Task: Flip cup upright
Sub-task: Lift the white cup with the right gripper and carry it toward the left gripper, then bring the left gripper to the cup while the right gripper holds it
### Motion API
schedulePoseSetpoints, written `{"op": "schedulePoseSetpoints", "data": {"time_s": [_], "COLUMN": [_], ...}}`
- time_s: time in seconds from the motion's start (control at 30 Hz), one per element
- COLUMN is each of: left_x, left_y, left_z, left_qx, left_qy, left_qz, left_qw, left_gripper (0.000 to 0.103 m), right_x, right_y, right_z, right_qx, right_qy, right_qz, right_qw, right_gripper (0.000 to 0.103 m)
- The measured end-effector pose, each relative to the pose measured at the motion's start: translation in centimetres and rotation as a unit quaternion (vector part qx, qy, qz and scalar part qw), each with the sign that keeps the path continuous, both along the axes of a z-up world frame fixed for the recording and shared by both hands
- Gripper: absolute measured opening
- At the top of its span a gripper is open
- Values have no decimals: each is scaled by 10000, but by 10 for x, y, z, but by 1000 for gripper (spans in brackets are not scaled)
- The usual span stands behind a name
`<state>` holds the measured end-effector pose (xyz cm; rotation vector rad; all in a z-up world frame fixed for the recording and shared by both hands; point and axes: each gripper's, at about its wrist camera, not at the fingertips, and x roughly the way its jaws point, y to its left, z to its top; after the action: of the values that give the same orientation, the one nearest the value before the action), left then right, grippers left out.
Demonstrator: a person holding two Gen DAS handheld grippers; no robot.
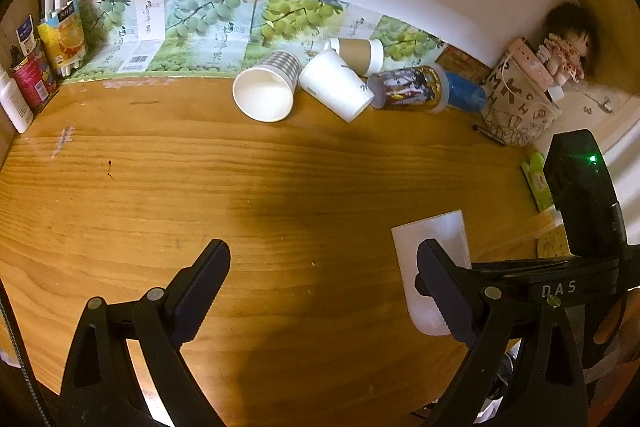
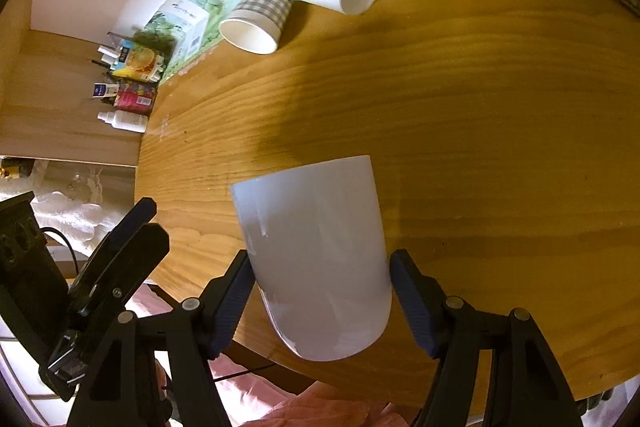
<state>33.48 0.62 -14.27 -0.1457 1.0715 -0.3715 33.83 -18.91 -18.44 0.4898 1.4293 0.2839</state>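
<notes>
A plain white cup (image 2: 316, 255) is clamped between the fingers of my right gripper (image 2: 322, 297), its mouth pointing away and its rounded base toward the camera, over the wooden table (image 2: 480, 131). In the left wrist view the same cup (image 1: 432, 267) shows at the lower right, partly behind my left gripper's right finger. My left gripper (image 1: 324, 295) is open and empty above the table. The right gripper's body (image 1: 580, 195) shows at the right edge of that view.
Several cups lie on their sides at the back: a checked one (image 1: 266, 87), a white one (image 1: 336, 85), a brown-sleeved one (image 1: 358, 53), a printed tumbler (image 1: 408, 87). A patterned bucket (image 1: 520, 107) with a doll stands back right. Bottles and packets (image 1: 36, 67) stand back left.
</notes>
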Motion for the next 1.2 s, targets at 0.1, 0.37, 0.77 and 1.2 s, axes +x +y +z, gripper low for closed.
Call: {"op": "schedulePoseSetpoints", "data": {"time_s": [0.1,0.37,0.77,1.2], "left_x": [-3,-5,-2,7], "left_y": [-3,-3,-5,-7], "left_z": [-1,-2,-12,-29], "left_qx": [128,175,261,193], "left_qy": [-2,64,272,641], "left_qz": [-61,-205,-360,-537], "left_qw": [9999,9996,9986,9963], "left_gripper": [96,96,96,96], "right_x": [-1,-4,-7,-5], "right_y": [2,3,2,5], "right_z": [-5,-14,-24,-32], "right_qx": [17,-48,-162,-364], "right_qy": [43,82,152,211], "right_qz": [-2,-95,-267,-166], "right_qw": [10000,9999,9994,9990], "right_gripper": [70,70,70,71]}}
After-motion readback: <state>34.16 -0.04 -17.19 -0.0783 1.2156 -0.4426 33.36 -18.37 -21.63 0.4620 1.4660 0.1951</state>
